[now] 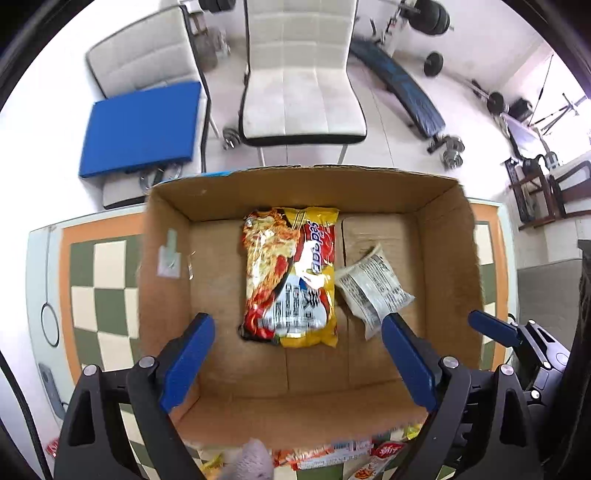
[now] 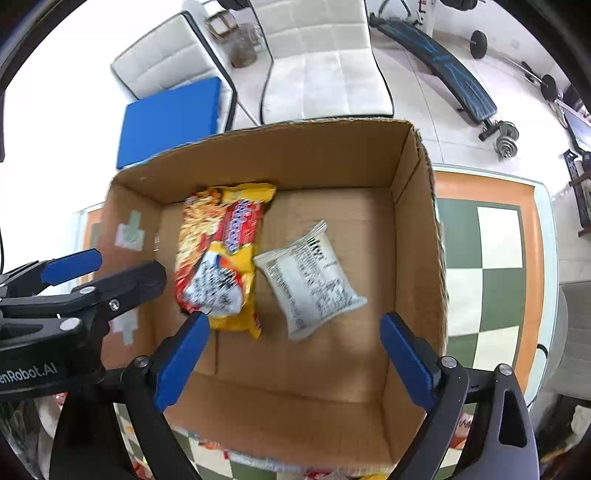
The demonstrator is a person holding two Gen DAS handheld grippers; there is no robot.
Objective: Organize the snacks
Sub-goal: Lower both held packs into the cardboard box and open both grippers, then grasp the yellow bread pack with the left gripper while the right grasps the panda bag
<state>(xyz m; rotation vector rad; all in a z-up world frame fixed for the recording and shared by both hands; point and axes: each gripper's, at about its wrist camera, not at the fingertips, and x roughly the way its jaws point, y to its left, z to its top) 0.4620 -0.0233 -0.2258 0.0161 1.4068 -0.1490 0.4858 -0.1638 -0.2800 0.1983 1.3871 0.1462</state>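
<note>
Both tongs [image 1: 297, 328] [image 2: 293, 330] gape, empty, above the "Sedaap" noodle packet [image 1: 291, 277] in the box [image 1: 170, 206].

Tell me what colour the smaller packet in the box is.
White with black print; the smaller packet shows best in the right wrist view, lying beside the yellow noodle packet.

this is a room in a home that doubles as a gym. two white padded chairs [image 1: 301, 74] stand on a pale tiled floor [image 1: 388, 122], one carrying a blue cushion [image 1: 140, 129]. behind them lie a slanted blue sit-up bench [image 1: 402, 92], dumbbells [image 1: 452, 151] and barbell weight plates [image 1: 436, 18]. the desk [image 1: 99, 277] in front has a green-and-cream checked top with an orange border, and holds a cardboard box [image 1: 295, 184].
</note>
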